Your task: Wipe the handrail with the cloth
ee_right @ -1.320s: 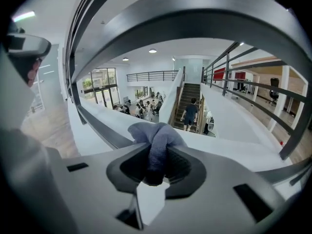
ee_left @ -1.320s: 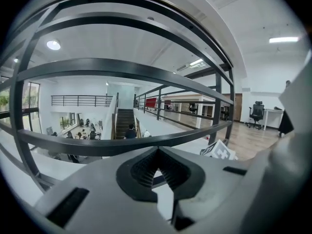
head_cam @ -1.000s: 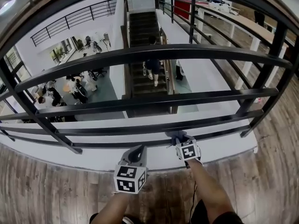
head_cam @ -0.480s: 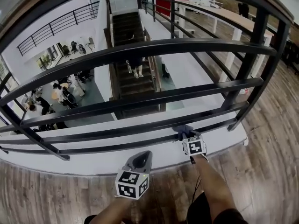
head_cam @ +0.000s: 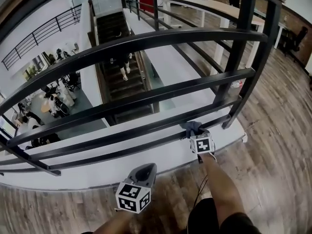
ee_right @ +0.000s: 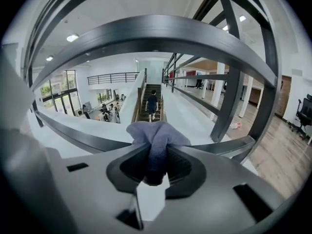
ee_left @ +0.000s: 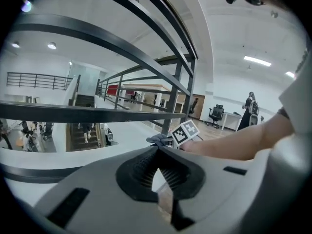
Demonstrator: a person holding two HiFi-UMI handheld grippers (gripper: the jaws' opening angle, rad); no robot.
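The right gripper (ee_right: 155,155) is clamping the blue-grey cloth (ee_right: 156,132) against the handrail (ee_right: 73,132) while the left gripper (ee_left: 157,150) is hanging closed and empty.

Cloth (ee_right: 155,133) is grey-blue. Rail (head_cam: 146,42) is blk. Floor (head_cam: 278,145) is brown wood w/ streaks. Cubes (head_cam: 202,144) have blk & white squares.

So over that last second the right gripper (head_cam: 194,132) slid the cloth (head_cam: 191,127) along the lowest rail (head_cam: 161,137) to the right, and it ended up a good bit nearer the upright post (head_cam: 249,67) than where it started. The left gripper (head_cam: 145,172) dropped back from the railing and sat lower in the head view. The head camera also swung right, so the staircase (head_cam: 117,82) drifted off to the left.
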